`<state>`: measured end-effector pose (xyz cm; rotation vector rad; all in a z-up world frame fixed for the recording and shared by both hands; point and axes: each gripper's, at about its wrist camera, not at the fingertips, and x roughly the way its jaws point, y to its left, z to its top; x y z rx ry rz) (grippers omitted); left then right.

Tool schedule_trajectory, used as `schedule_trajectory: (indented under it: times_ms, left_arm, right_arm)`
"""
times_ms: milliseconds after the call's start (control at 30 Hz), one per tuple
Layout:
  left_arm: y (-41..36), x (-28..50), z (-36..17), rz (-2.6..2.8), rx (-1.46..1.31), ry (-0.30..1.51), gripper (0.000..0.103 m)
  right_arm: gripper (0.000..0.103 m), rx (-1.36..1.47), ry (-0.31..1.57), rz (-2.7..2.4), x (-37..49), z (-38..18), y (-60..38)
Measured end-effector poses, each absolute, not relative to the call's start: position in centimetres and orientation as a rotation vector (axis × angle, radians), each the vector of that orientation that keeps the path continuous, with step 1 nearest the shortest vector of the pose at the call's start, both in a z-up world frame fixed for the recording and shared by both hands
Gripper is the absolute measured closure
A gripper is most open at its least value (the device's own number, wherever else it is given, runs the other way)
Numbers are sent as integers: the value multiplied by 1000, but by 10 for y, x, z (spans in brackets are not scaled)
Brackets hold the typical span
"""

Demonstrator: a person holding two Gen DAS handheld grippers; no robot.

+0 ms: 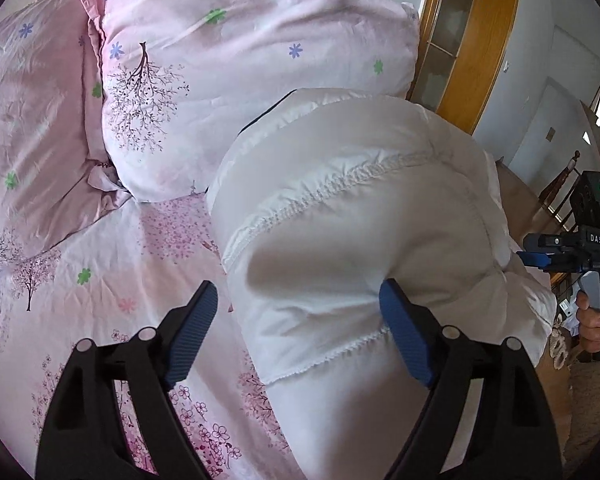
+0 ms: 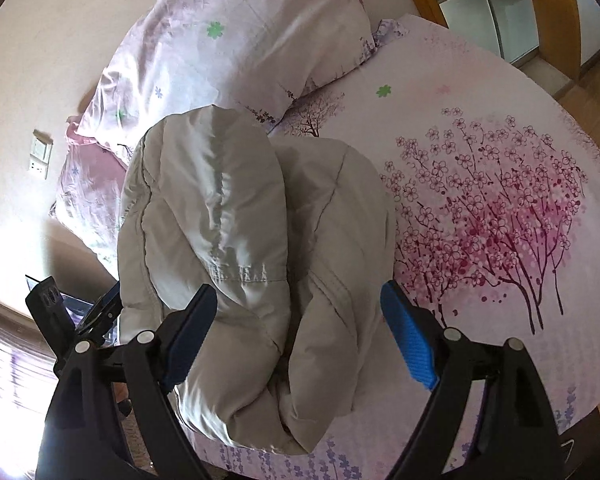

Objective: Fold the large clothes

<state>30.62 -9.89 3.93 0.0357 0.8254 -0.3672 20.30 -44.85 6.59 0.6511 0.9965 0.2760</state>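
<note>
A puffy white quilted jacket (image 1: 352,216) lies folded into a thick bundle on the pink blossom-print bed sheet (image 1: 112,280). My left gripper (image 1: 300,332) is open, with the bundle's near corner between its blue pads; the right pad lies against the fabric and the left pad is clear of it. In the right wrist view the same jacket (image 2: 228,220) shows two rolled lobes side by side. My right gripper (image 2: 300,334) is open around the bundle's near end without squeezing it. The right gripper (image 1: 536,258) also shows at the jacket's far side, held by a hand (image 1: 592,320).
Two pink floral pillows (image 1: 228,60) lie beyond the jacket at the head of the bed. A wooden-framed glass door (image 1: 460,40) stands behind. The bed's open sheet (image 2: 480,200) spreads to the right of the bundle. A wall with a switch plate (image 2: 40,156) lies left.
</note>
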Motion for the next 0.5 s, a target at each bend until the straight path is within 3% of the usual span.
schedule_trajectory:
  times_ms: [300, 433, 500]
  left_arm:
    - [-111, 309, 32, -397, 39, 843, 21]
    - [-117, 313, 27, -425, 20, 864, 21]
    - [-122, 314, 24, -430, 24, 864, 21]
  right_arm:
    - [18, 518, 801, 380, 190, 108, -410]
    - [22, 377, 965, 318, 203, 79, -383]
    - [15, 389, 1068, 284, 217, 46, -379]
